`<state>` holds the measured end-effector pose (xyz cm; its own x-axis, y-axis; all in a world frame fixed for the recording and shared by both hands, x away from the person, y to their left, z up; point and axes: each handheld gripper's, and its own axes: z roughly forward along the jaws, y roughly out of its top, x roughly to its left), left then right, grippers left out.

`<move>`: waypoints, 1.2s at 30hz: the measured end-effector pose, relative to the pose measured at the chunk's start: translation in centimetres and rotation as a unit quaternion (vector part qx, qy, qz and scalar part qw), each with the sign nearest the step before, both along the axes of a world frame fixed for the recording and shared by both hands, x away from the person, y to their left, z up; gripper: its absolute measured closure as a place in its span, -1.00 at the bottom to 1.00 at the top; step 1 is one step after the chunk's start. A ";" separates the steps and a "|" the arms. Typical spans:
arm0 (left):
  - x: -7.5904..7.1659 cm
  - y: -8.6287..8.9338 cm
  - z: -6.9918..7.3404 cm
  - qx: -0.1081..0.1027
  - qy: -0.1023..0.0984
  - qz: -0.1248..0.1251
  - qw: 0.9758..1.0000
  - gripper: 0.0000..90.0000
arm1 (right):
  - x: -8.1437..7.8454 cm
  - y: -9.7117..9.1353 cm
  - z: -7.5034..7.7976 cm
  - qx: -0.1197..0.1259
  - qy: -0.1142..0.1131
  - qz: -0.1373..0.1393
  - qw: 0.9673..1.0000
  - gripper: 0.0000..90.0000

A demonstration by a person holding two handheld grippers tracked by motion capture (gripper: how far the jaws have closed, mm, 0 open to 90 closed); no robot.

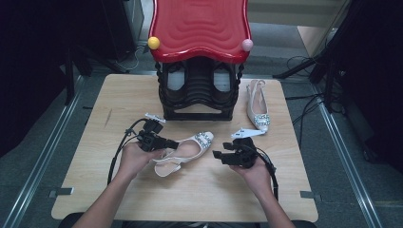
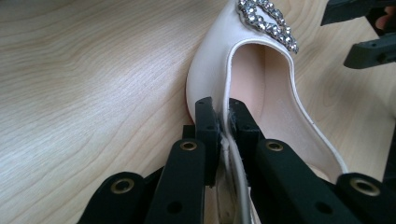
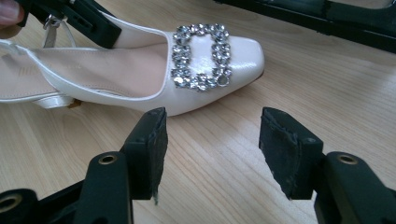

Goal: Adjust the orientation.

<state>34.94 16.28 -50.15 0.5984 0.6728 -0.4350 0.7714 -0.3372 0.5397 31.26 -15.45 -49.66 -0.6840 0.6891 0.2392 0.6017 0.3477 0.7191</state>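
A cream slingback shoe (image 1: 186, 151) with a rhinestone buckle (image 3: 201, 56) lies on the wooden table (image 1: 95, 161), toe toward the right. My left gripper (image 1: 172, 144) is shut on the side edge of that shoe (image 2: 224, 65); the two black pads pinch its thin upper rim. My right gripper (image 1: 217, 155) is open just right of the shoe's toe (image 3: 219, 60), with nothing between its fingers (image 3: 152, 140). A second matching shoe (image 1: 258, 105) lies at the back right of the table, toe toward me.
A black shoe rack (image 1: 198, 92) with a red wavy top (image 1: 199, 23) stands at the table's far middle, with dark shoes inside. Cables and stand legs (image 1: 309, 66) lie on the floor to the right.
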 end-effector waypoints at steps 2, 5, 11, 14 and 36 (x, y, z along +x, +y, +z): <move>0.2 -0.2 -0.2 0.009 0.000 0.001 1.000 0.90 | 0.0 0.0 -0.1 0.000 0.000 -0.002 1.000 -0.05; 0.4 -0.1 -0.5 0.016 0.003 0.004 1.000 0.88 | 0.1 0.0 -0.3 -0.006 -0.002 -0.008 1.000 -0.05; 0.2 -0.3 -0.2 0.030 -0.010 -0.005 0.999 0.68 | 0.2 0.1 -0.4 -0.007 -0.008 -0.011 1.000 -0.02; 0.0 -0.4 0.2 0.033 -0.017 -0.008 0.999 0.45 | 0.2 0.3 -0.6 -0.007 -0.010 -0.011 1.000 0.00; -0.8 3.2 3.4 0.010 -0.058 0.012 0.998 0.13 | -0.1 2.8 -2.0 -0.008 -0.018 0.021 1.000 1.00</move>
<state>34.19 19.50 -46.76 0.6269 0.6954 -0.3513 0.7129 -0.3300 0.6188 31.19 -12.66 -51.65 -0.7207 0.6630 0.2022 0.5596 0.3843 0.7343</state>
